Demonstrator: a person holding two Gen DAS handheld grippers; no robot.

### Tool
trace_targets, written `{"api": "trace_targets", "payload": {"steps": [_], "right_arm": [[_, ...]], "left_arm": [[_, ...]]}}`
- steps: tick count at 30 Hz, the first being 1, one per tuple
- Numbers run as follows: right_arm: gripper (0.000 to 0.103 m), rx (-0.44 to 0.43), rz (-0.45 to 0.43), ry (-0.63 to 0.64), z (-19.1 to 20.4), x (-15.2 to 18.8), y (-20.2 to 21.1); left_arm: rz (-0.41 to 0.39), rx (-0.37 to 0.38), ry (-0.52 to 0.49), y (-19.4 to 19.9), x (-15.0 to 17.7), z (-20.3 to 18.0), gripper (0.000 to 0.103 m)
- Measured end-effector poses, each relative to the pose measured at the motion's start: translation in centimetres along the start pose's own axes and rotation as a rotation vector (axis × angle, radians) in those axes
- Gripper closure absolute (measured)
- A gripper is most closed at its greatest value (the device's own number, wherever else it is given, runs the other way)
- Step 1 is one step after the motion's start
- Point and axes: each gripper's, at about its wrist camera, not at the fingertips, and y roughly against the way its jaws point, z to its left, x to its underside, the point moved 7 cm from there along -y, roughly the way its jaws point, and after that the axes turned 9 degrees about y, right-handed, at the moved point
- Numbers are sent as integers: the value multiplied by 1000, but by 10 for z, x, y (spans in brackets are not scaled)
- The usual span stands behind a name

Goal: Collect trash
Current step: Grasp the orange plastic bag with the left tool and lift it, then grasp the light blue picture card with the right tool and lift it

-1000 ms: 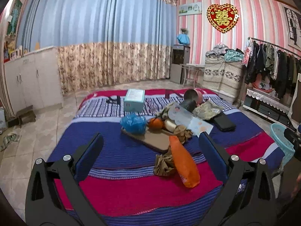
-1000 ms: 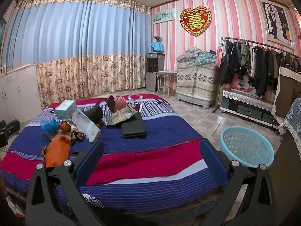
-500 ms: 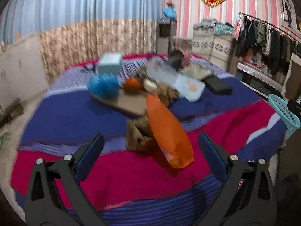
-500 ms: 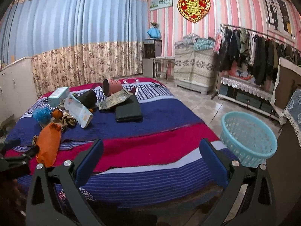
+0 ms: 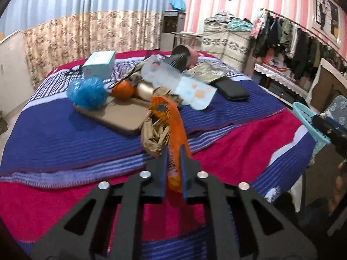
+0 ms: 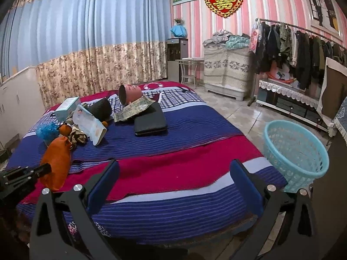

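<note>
Presently the left tongs [image 5: 172, 151] are closing on the near end of the orange bag [image 5: 171, 125], with the bag already between the jaws and pinched thin. The bag lies on the bed [image 5: 65, 134], its long axis running straight away from these tongs toward the clutter further up the bed. Crumpled brown paper [image 5: 155, 136] touches its left flank. The right tongs [image 6: 173, 173] stand wide and hold nothing. The blue basket [image 6: 297, 151] sits on the floor beside the bed's right edge, nearer the right hand. Judgement: lift, then carry rightward across the bed.
</note>
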Motion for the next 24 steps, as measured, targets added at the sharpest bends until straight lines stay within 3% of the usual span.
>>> {"api": "trace_targets", "payload": {"steps": [7,11,24], "right_arm": [[4,-29,3,48,12,-14,-16],[4,-46,-1,57,17,-26,-25],[4,-244,66,150,87,-59,-97]], "left_arm": [[-49,54,-16,17,-29,-9,102],[-88,47,-13,25,-50,-3,103],[-160,-96,44,23,-110,74,103]]}}
